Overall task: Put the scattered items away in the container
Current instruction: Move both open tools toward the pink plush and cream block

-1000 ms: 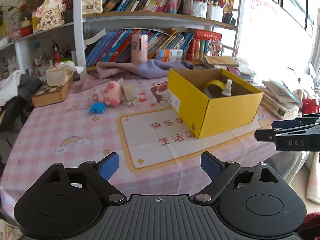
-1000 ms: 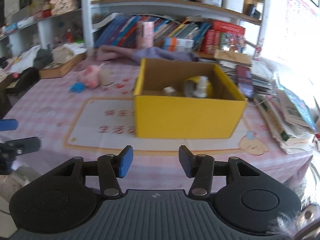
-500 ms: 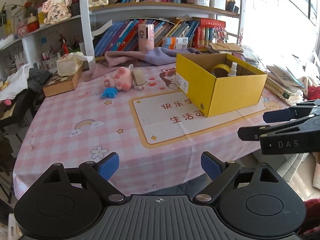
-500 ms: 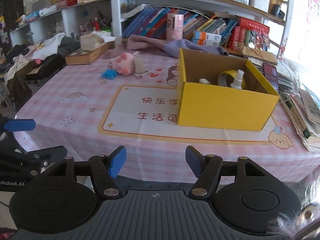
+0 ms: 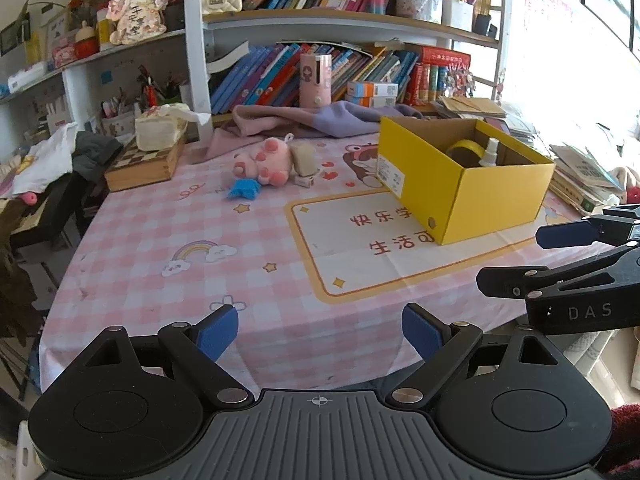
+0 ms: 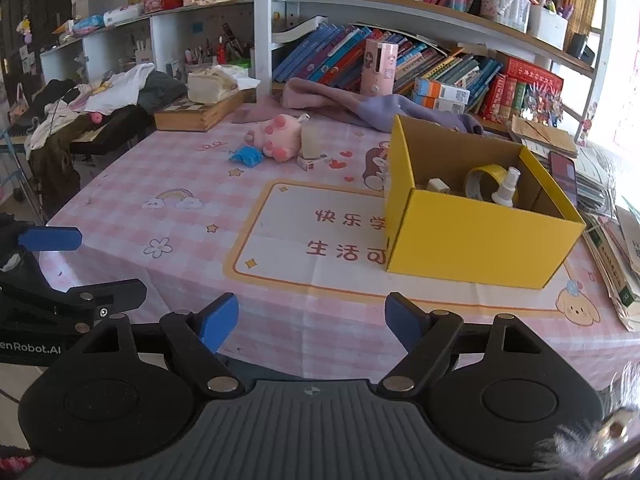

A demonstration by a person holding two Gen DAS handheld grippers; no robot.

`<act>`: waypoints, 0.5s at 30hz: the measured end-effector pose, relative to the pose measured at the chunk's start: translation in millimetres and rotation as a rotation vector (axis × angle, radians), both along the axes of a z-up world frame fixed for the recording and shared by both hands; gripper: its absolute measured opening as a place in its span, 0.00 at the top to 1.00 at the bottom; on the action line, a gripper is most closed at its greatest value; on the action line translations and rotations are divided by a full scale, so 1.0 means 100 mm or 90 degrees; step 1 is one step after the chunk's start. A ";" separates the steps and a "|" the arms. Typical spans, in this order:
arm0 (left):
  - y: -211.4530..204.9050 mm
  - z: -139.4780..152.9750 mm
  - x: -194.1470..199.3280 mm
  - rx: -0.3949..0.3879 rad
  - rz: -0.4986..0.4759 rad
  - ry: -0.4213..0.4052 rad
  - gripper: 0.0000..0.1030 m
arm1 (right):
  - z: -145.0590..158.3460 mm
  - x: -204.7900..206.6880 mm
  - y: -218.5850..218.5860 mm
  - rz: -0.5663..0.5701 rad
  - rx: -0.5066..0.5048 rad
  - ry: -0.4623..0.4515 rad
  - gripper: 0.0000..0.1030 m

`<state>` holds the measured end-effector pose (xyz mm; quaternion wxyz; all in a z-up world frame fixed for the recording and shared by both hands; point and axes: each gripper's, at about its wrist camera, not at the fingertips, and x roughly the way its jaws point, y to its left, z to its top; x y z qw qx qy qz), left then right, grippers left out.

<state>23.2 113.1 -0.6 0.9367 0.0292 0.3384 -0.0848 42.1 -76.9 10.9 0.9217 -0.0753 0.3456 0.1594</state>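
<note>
While both tools hang off the near edge of the counter (image 6: 132, 184), the open yellow cardboard box (image 6: 476, 236) sits on the right half of the pink checked cloth. Inside it: a yellow tape roll (image 6: 486, 182), a white spray bottle (image 6: 507, 190) leaning against the roll, and a small white block (image 6: 438, 186) near the left wall.

Scattered items outside the box, grouped toward the back of the counter: pink plush pig (image 6: 280, 138), crumpled blue wrapper (image 6: 246, 157) just left of it, beige squishy block (image 6: 311, 142) touching its right side, small white-and-red carton (image 6: 309, 164) in front of that.

Left tool (image 5: 318, 330): jaws wide, nothing between them. Right tool (image 6: 312, 320): jaws opening, nothing between them.

Versus a second ago: both tools sit further back from the box, more cloth shows, and the right tool's blue pads (image 6: 218, 320) stand much wider apart. Left tool's gap is unchanged. Box contents and loose items haven't moved.
</note>
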 end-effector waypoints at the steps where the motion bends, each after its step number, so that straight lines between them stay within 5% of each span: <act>1: 0.01 0.00 0.01 0.000 0.001 0.000 0.11 | 0.00 0.01 0.02 0.002 -0.001 0.000 0.23; 15: 0.16 -0.03 0.11 0.001 0.015 0.000 0.11 | 0.00 0.19 0.19 0.001 -0.007 -0.010 0.25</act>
